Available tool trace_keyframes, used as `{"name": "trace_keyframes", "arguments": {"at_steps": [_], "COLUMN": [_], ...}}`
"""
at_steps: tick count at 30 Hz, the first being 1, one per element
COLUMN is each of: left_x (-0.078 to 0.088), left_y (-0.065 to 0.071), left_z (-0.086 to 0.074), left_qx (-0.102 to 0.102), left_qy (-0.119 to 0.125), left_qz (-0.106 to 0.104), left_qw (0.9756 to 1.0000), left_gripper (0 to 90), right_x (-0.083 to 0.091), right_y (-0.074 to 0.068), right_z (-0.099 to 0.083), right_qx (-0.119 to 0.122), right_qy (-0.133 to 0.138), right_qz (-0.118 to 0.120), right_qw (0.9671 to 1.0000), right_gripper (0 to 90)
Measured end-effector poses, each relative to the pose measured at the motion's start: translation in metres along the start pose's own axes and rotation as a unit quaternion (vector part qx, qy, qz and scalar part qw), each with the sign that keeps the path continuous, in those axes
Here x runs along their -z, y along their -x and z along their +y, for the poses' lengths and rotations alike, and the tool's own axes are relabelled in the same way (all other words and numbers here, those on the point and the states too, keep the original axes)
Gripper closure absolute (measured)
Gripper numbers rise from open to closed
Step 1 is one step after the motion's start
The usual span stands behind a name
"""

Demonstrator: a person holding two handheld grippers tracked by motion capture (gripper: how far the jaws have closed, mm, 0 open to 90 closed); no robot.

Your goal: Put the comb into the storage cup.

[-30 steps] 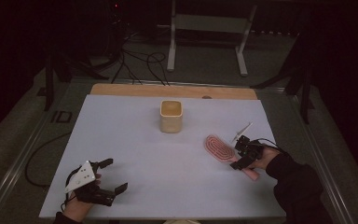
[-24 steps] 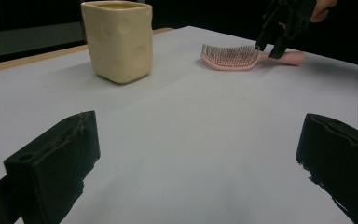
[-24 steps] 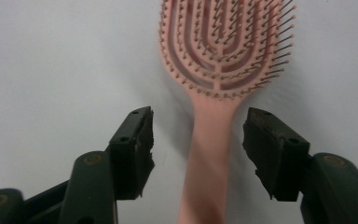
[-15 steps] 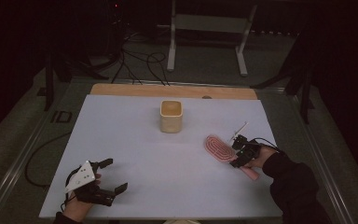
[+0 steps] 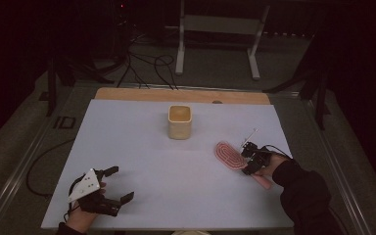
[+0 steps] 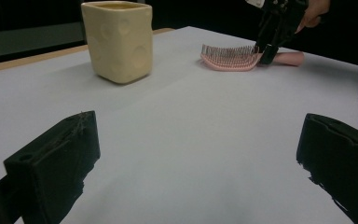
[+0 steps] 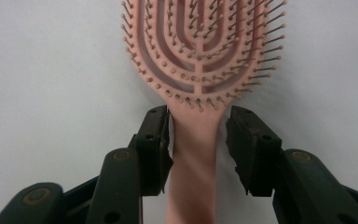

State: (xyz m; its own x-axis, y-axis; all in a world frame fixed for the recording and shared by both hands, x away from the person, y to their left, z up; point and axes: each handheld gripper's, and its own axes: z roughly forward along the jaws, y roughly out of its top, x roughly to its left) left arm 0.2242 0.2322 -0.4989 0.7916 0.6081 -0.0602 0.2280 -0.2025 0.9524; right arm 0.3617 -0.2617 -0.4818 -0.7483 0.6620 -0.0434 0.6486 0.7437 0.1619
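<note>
- A pale yellow cup point(image 5: 179, 122) stands upright near the far middle of the white tabletop point(image 5: 147, 161). It has a square shape with round dents in its sides.
- From above, the inside of the cup looks tan. It is not possible to tell if anything is in it.
- No words or labels can be read on the cup or on the brush.
- The pink hairbrush point(image 5: 229, 155) lies flat on the right side of the tabletop, well apart from the cup. Its bristles point up.
- The brush head is oval, with curved slots that run in loops, one inside the other. Thin pins with small round tips stand along the loops.
- A smooth pink handle point(image 7: 192, 168) runs back from the head toward the person's hand.
- The right claw point(image 7: 198, 140) sits over the neck of the brush, just behind the head. One black jaw is on each side of the handle.
- Its jaws have just been closing in on the handle. The left jaw looks right against the handle, but a thin gap shows at the right jaw, so the claw does not grip the brush yet.
- The left claw point(image 5: 115, 185) rests low at the near left corner of the tabletop, far from the brush. Its jaws are wide apart with nothing between them.
</note>
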Motion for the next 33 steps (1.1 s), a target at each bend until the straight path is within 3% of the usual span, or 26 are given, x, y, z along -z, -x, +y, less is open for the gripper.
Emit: {"name": "trace_keyframes", "arguments": {"at_steps": [11,18,21,30,33], "left_x": [-0.0001,-0.0004,-0.0004,-0.0002,-0.0001], "left_y": [-0.0003,0.0001,0.0,-0.0004,-0.0008], "left_z": [-0.0002,-0.0004,-0.0005,-0.0006,-0.0007], "left_qx": [0.003,0.002,0.003,0.005,0.005], "left_qy": [0.0,-0.001,-0.001,0.001,0.0], "left_qz": [0.0,-0.001,-0.001,-0.001,0.0], "left_qw": [1.0,1.0,1.0,1.0,1.0], "left_gripper": [0.2,0.2,0.2,0.2,0.2], "right_x": [-0.0057,-0.007,-0.0073,-0.0075,-0.007], "right_y": [-0.0012,-0.0014,-0.0033,-0.0037,-0.0077], "right_z": [0.0025,0.0033,0.0045,-0.0009,-0.0032], "right_qx": [-0.012,-0.002,-0.011,-0.015,-0.013], "right_qy": [-0.008,-0.014,-0.019,0.002,0.01], "right_qz": [-0.003,0.001,-0.004,-0.004,-0.015], "right_qw": [0.9999,0.9999,0.9998,0.9999,0.9997], "right_gripper": [64.4,66.8,67.3,69.6,70.0]}}
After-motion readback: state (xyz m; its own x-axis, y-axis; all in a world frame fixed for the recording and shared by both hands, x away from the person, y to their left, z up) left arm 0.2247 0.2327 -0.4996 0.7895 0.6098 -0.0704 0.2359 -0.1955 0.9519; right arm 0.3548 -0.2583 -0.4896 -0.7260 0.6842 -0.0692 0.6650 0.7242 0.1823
